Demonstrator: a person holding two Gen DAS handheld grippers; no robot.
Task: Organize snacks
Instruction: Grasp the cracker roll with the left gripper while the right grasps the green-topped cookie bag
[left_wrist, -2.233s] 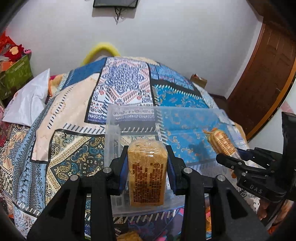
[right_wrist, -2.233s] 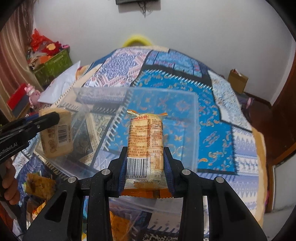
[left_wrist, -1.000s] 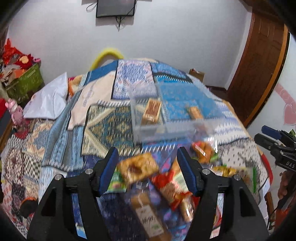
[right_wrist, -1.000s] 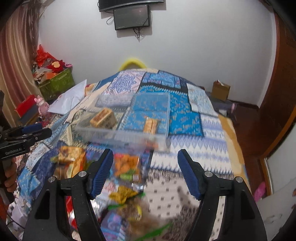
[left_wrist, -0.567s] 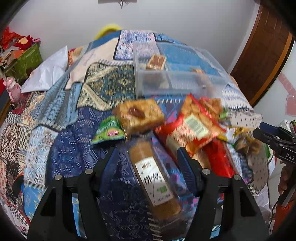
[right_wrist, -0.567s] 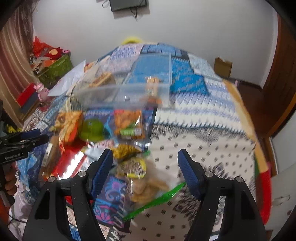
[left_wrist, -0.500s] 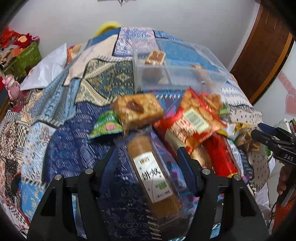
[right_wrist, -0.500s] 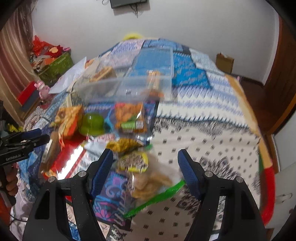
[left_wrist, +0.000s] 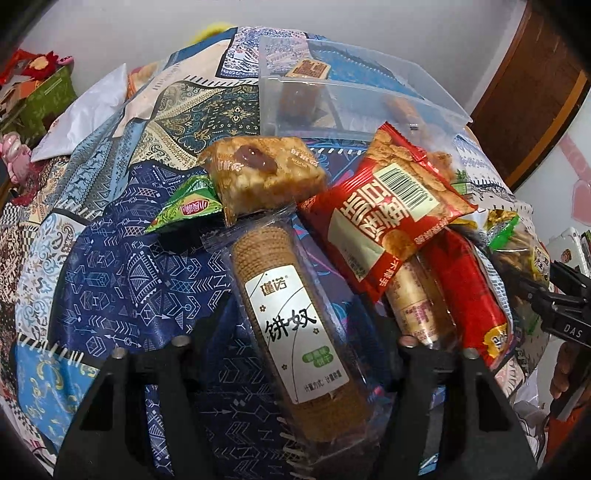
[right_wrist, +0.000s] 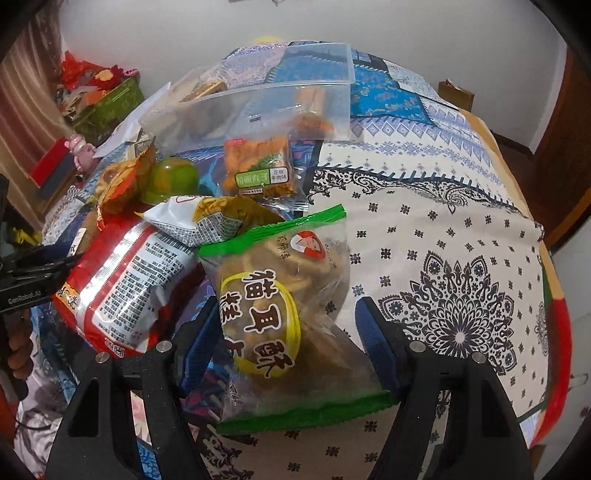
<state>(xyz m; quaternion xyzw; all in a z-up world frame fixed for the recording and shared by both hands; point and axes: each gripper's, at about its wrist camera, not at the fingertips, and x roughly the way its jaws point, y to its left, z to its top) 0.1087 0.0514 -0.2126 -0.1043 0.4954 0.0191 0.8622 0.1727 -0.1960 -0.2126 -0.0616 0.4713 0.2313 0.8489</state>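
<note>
Having dropped both earlier packs in the clear bin (left_wrist: 354, 92) at 12 o'clock, you are now reaching again. Your left tool (left_wrist: 295, 332) is gaping around the biscuit roll (left_wrist: 295, 317), your right tool (right_wrist: 288, 332) around the green-edged bag (right_wrist: 288, 314), neither gripping.

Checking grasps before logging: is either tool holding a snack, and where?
Neither. Left tool straddles the biscuit roll; right tool straddles the green-edged bag, both open.

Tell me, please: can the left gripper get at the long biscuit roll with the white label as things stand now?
Probably yes. The left gripper is open and its jaws already stand on either side of the biscuit roll. Nothing lies on top of its near part; the red snack bag only crowds its right side.
</note>
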